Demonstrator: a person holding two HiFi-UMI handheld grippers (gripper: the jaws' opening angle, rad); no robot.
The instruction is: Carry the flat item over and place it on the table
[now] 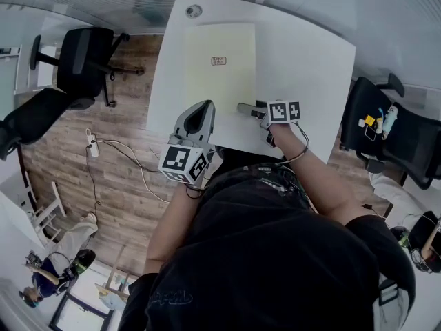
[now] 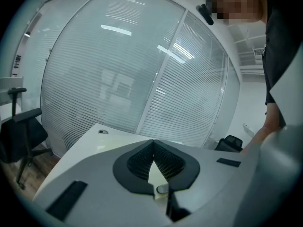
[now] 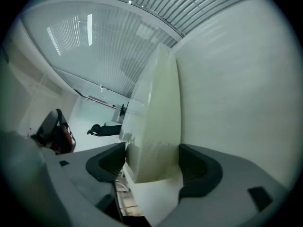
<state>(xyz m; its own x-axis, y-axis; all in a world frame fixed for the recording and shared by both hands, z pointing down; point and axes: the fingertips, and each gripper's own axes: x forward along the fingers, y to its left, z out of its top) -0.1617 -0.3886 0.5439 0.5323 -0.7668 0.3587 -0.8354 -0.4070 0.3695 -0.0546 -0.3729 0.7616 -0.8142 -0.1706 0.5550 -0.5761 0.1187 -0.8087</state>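
White table [image 1: 317, 67] bears the pale flat item [image 1: 220, 74], lying flat at upper centre. At its near edge the right gripper [image 1: 247, 107] has its jaws spread wide, with the edge between them unclamped. At lower left, the left gripper [image 1: 202, 109] is closed and empty. 2 black chairs [image 1: 86, 57] flank the table, and a cable [image 1: 131, 161] crosses the wooden floor [image 1: 62, 164].

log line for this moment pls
sheet: flat on table | right claw: open, sheet's near edge between | left claw: shut

Both forearms reach forward. The grey left tool [image 1: 204, 106] has its jaws together; the grey right tool [image 1: 244, 107] has its jaws wide apart.
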